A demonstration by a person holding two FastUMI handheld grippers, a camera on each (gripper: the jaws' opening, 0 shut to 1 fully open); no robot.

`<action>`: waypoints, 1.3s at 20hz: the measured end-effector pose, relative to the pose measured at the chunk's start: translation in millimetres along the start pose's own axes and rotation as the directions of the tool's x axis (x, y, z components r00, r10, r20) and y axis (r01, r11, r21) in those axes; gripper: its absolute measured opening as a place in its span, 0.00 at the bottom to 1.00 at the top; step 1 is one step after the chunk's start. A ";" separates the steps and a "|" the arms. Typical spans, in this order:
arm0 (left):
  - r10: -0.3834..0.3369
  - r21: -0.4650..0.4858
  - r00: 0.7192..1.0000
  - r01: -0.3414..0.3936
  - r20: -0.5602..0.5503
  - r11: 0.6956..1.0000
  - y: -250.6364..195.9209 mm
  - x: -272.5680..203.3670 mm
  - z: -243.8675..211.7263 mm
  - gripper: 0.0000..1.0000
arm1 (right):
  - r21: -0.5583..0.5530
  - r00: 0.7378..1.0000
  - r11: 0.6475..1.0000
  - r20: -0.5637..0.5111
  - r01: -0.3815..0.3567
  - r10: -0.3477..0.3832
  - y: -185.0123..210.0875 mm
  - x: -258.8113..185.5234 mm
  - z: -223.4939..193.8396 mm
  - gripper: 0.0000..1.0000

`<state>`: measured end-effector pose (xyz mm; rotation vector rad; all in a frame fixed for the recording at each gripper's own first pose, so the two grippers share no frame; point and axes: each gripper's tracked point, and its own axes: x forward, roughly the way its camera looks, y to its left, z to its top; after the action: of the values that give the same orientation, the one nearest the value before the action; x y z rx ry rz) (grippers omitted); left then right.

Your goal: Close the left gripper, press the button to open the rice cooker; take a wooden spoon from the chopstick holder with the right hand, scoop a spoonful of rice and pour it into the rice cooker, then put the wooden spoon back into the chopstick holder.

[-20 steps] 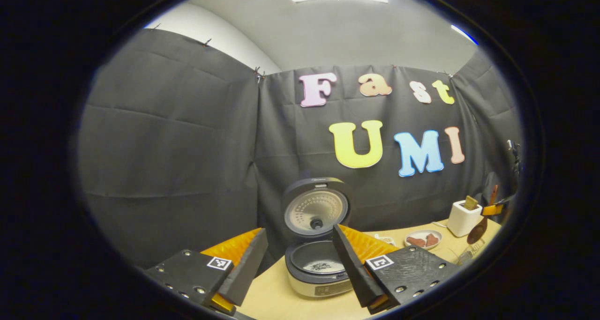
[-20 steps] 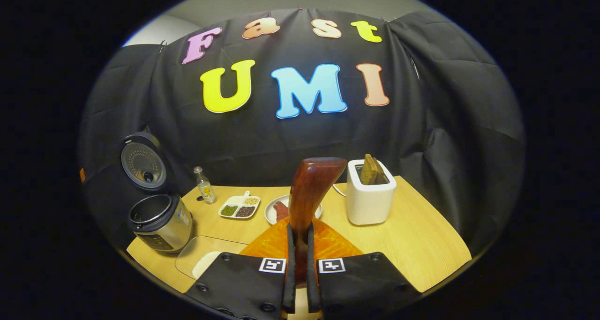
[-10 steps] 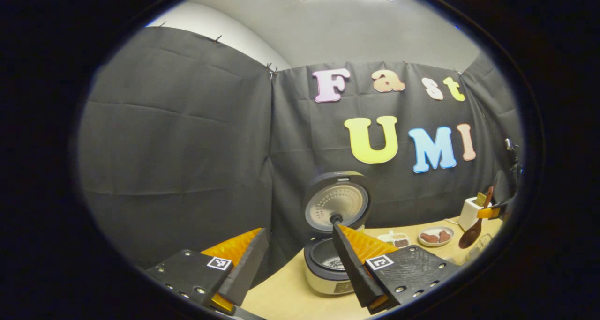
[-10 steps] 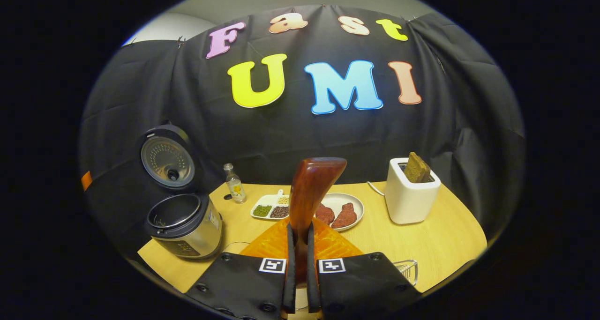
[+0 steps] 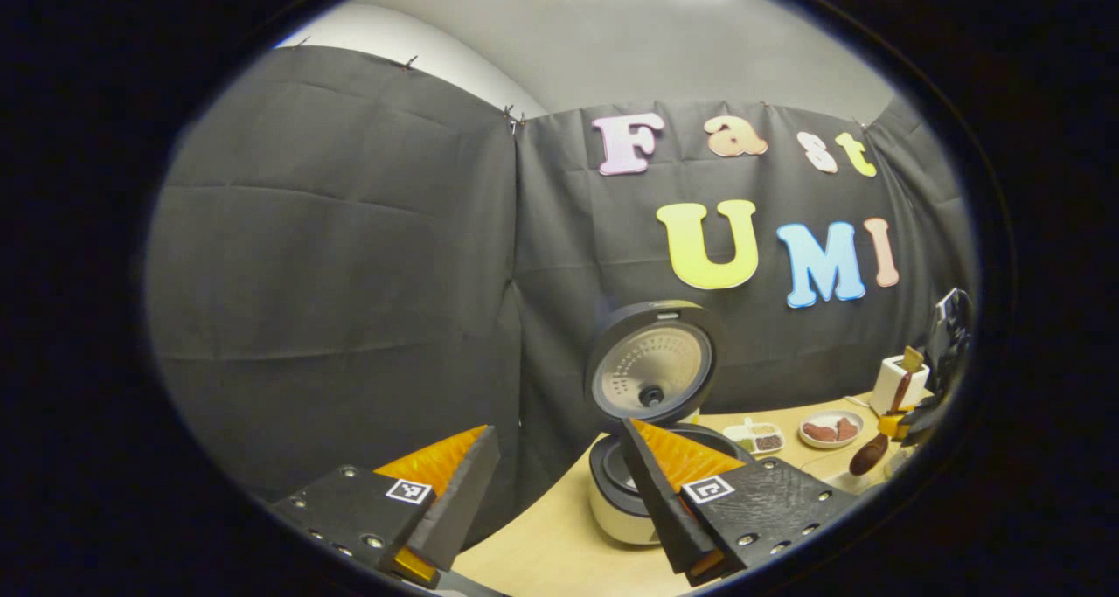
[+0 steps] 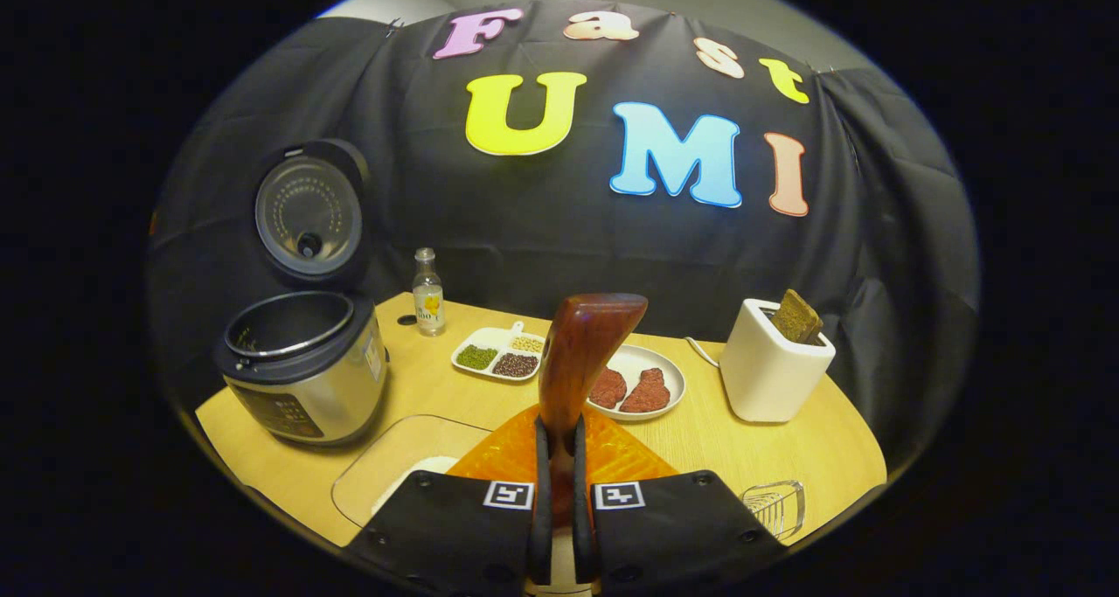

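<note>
The rice cooker (image 6: 302,378) stands open at the table's left, its lid (image 6: 308,212) tipped up; it also appears in the left gripper view as the cooker (image 5: 642,492), partly behind my finger. My right gripper (image 6: 559,429) is shut on the wooden spoon (image 6: 581,352), whose handle end sticks up in front of the camera; the bowl is hidden below the fingers. A glass dish of rice (image 6: 398,470) lies just left of the gripper. My left gripper (image 5: 557,433) is open and holds nothing, left of the cooker. Far right, the spoon's bowl (image 5: 867,455) hangs from the other gripper.
On the wooden table (image 6: 787,448) are a small bottle (image 6: 427,293), a divided dish of beans (image 6: 498,357), a plate of meat (image 6: 642,389) and a white box with a brown slab (image 6: 774,374). A wire holder (image 6: 774,505) sits at the near right edge.
The right gripper has carried the spoon lower and towards the cooker side, bringing the glass dish under it. The left gripper has swung left, so the cooker slid right in its view.
</note>
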<state>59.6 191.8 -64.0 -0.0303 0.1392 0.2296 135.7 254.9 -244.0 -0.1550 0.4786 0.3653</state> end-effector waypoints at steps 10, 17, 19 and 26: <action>-0.010 0.015 1.000 0.010 -0.006 1.000 5.3 20.3 -4.8 0.87 | -0.045 0.999 0.998 -0.024 -0.042 0.041 54.9 12.7 -21.0 0.11; -0.022 0.013 1.000 0.022 0.000 1.000 4.2 21.8 -3.8 0.87 | 0.099 0.990 0.988 -0.064 -0.122 0.129 81.1 1.2 -28.5 0.11; -0.025 0.013 1.000 0.025 0.003 1.000 2.4 23.3 -0.6 0.87 | 0.192 0.986 0.973 -0.078 -0.128 0.145 80.9 -0.8 -29.3 0.11; -0.035 0.020 0.999 0.035 0.019 0.999 -5.1 18.1 6.4 0.87 | 0.530 0.973 0.839 -0.107 -0.119 0.205 63.6 -5.1 -33.6 0.11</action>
<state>79.1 191.3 -60.1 -0.0104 0.1219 0.1936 93.3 304.4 -274.9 0.3942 0.7378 0.3785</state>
